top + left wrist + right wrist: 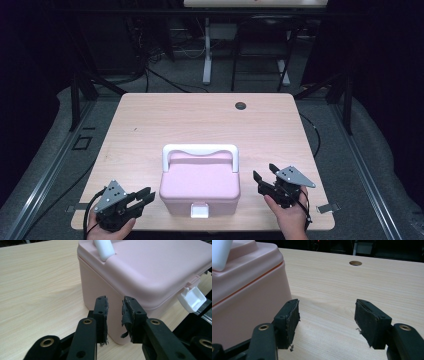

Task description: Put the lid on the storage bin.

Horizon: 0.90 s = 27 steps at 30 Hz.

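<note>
A pink lidded box (200, 182) with a white handle (200, 149) and a white front latch (199, 210) stands near the front edge of the wooden table (200, 115). My left gripper (149, 195) sits just left of the box, its jaws a narrow gap apart and empty. In the left gripper view it (115, 301) points at the box's near corner (150, 270), with the latch (192, 298) at the right. My right gripper (263, 170) stands open to the right of the box. In its own view the gripper (327, 303) holds nothing and the box wall (244, 290) is beside its left jaw.
A round cable hole (241, 105) lies at the table's far side, also seen as a hole (355, 263) in the right gripper view. Beyond the table stand a white desk leg (206, 55) and black frame posts (76, 95). Cables run on the floor.
</note>
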{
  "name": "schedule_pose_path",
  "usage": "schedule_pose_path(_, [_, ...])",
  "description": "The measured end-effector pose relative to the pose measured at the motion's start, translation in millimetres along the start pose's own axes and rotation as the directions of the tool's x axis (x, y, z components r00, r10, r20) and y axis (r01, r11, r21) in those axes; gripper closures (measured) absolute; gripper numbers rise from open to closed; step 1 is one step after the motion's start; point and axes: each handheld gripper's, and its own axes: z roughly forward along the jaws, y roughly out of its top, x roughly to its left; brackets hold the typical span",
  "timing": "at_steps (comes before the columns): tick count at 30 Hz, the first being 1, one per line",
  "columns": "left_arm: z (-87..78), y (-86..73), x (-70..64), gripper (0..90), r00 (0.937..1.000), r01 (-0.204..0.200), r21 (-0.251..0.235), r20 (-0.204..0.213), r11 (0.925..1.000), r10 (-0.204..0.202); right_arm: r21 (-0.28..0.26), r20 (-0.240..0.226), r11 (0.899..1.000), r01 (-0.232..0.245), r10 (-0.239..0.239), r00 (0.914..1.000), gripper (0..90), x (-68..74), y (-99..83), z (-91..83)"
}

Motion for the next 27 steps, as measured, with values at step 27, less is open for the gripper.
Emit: schedule_pose_path(27, [10.1,22.4,34.0,52.3,0.9945,0.068,-0.034,-0.077,0.9971,-0.07,0.005,0.001,1.0,0.003,-0.003,1.0,35.6,0.3,-0.5,1.3])
